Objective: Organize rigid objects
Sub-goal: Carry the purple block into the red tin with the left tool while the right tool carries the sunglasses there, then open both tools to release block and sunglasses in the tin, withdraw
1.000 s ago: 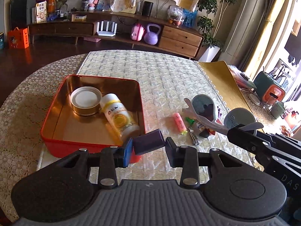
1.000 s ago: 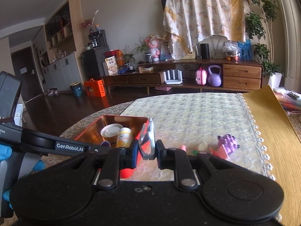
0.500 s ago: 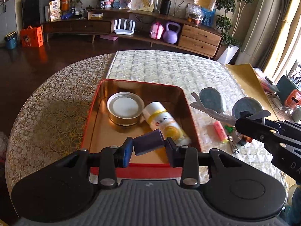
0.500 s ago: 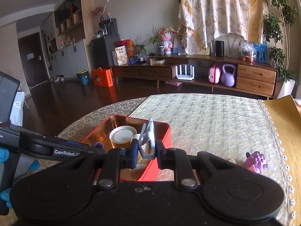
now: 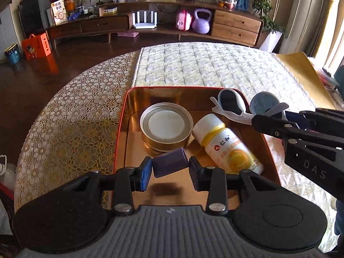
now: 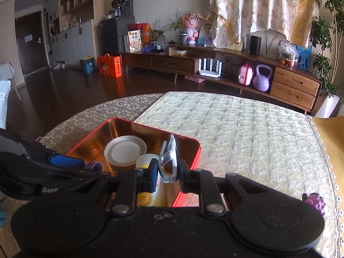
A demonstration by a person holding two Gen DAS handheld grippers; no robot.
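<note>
A red tin tray (image 5: 121, 126) with a gold inside sits on the table. In it lie a round gold tin with a white lid (image 5: 166, 126) and a white and yellow bottle (image 5: 228, 148) on its side. My left gripper (image 5: 169, 168) is shut on a small purple block (image 5: 169, 164), held above the tray's near end. My right gripper (image 6: 167, 173) is shut on white sunglasses (image 6: 168, 161) over the tray's right side. In the left wrist view the sunglasses (image 5: 232, 105) hang above the tray's far right corner. The tray (image 6: 187, 142), tin (image 6: 125, 152) and block (image 6: 92, 166) also show in the right wrist view.
A quilted pale runner (image 5: 204, 66) covers the table's middle, with lace cloth (image 5: 71, 111) to the left and a bare wooden edge (image 6: 331, 137) to the right. A purple toy (image 6: 315, 201) lies on the runner near my right gripper. A sideboard (image 6: 215, 64) stands behind.
Both grippers moved left and came down over the red tray, each still holding its object. The loose items on the runner have slid out of the left wrist view.
</note>
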